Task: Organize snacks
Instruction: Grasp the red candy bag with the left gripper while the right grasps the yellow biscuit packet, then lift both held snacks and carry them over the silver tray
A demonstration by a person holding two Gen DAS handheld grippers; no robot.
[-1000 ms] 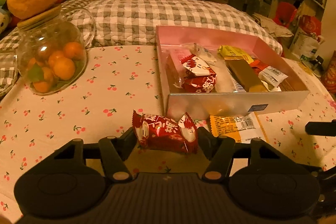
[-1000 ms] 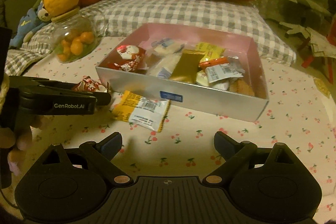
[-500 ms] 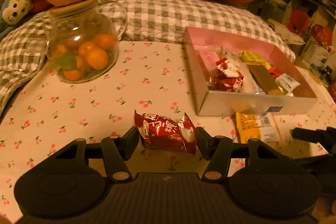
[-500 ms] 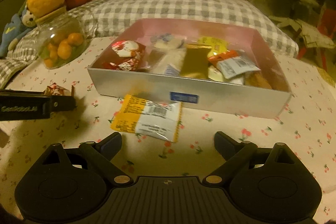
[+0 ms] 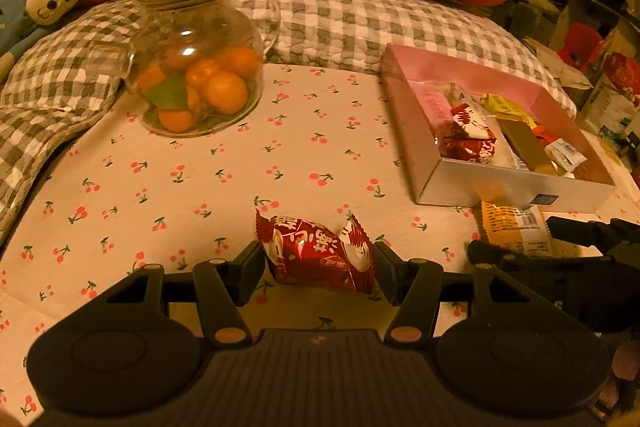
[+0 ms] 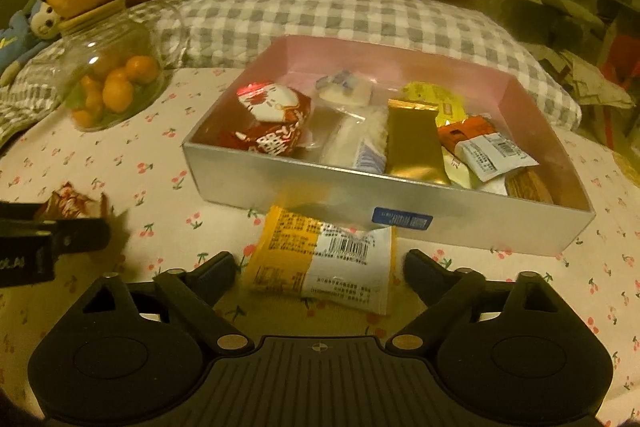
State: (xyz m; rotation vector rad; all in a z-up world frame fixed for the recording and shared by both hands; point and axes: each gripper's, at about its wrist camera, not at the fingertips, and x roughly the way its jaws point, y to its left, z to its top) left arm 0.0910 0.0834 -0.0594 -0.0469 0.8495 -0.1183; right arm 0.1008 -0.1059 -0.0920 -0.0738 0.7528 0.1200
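Glossy foil wrapper (image 5: 316, 253), glass jar (image 5: 196, 67)

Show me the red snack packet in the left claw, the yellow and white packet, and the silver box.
red snack packet (image 5: 316, 253), left wrist, middle
yellow and white packet (image 6: 320, 261), right wrist, middle
silver box (image 6: 320, 193), right wrist, front wall

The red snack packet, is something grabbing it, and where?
Yes. The left gripper grips the red packet by its two crimped ends. The right gripper holds nothing; its jaws are closing around the yellow packet.
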